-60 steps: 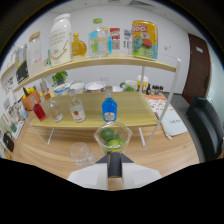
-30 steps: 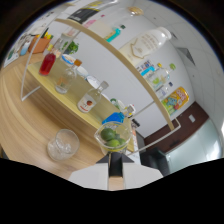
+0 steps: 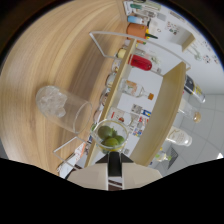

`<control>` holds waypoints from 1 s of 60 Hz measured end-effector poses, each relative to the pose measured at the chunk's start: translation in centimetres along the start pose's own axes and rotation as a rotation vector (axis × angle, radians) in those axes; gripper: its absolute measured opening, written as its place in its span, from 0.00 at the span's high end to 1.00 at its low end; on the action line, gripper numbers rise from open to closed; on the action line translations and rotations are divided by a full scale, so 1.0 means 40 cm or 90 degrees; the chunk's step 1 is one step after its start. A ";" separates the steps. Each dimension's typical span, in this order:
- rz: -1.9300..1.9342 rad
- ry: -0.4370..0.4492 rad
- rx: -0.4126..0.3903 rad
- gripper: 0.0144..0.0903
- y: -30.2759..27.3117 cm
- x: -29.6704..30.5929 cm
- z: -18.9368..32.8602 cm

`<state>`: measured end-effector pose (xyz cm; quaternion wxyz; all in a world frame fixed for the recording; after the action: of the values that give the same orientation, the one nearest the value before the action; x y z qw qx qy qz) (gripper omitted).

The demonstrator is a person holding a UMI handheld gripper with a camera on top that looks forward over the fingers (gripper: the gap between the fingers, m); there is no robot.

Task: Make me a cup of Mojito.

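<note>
Gripper view: a small clear cup (image 3: 111, 136) is seen just ahead of the fingers (image 3: 114, 159), held at the fingertips; green lime pieces (image 3: 110, 137) are visible inside it. Only the narrow inner ends of the fingers are shown, and they appear drawn in close against the cup's base, though the contact itself is hidden by the dark housing below.

The whole scene is viewed strongly rotated, so the cup and everything beyond it appear tilted. Just beside the cup, a clear glass tumbler (image 3: 61, 108) holding ice is seen standing on the wooden tabletop (image 3: 55, 50). The two vessels are near each other but not touching.

Beyond the cup, a two-tier shelf (image 3: 167, 107) with a white frame and pale wooden boards is recorded. On it are noted a red bottle (image 3: 140, 62), a clear bottle with a pale label (image 3: 134, 89), an orange container (image 3: 136, 30) and further small bottles and jars, too small to be told apart. A white wall (image 3: 200, 100) is seen behind the shelf.
</note>
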<state>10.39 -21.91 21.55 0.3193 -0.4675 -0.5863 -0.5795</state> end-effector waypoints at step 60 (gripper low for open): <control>1.044 -0.153 -0.046 0.97 0.233 -0.042 -0.067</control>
<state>19.10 -25.85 23.91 0.5604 -0.8153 -0.0708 -0.1273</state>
